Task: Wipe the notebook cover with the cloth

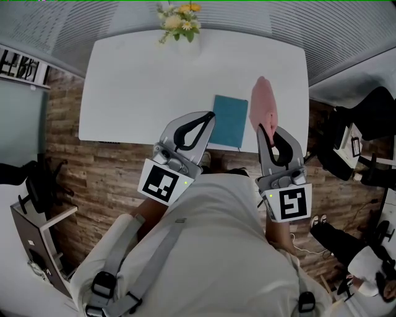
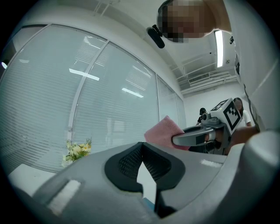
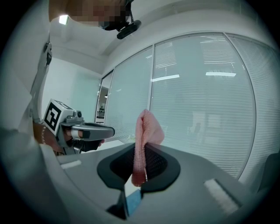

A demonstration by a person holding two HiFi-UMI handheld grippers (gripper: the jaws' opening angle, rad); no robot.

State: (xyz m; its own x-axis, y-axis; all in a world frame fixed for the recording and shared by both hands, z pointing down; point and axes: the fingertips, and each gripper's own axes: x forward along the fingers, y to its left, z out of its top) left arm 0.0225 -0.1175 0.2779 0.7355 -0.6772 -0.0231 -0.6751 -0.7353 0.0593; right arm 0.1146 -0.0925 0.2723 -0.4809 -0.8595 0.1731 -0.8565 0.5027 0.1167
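Head view: teal notebook (image 1: 229, 120) lies flat near the front edge of the white table (image 1: 124, 93). The left gripper (image 1: 210, 116) has its tip at the notebook's 9 o'clock edge. The right gripper (image 1: 262, 128) is at its 3 o'clock, holding a pink cloth (image 1: 262, 102) just beside the cover. Flowers (image 1: 179, 18) sit at the table's 12 o'clock.

Left gripper view: jaws closed tip to tip, nothing between them. A blue sliver of notebook shows below, at 6 o'clock.

Right gripper view: jaws clamped on the cloth, which stands upright above them. This view alone shows that grip. Marker cubes carry only black-and-white squares.
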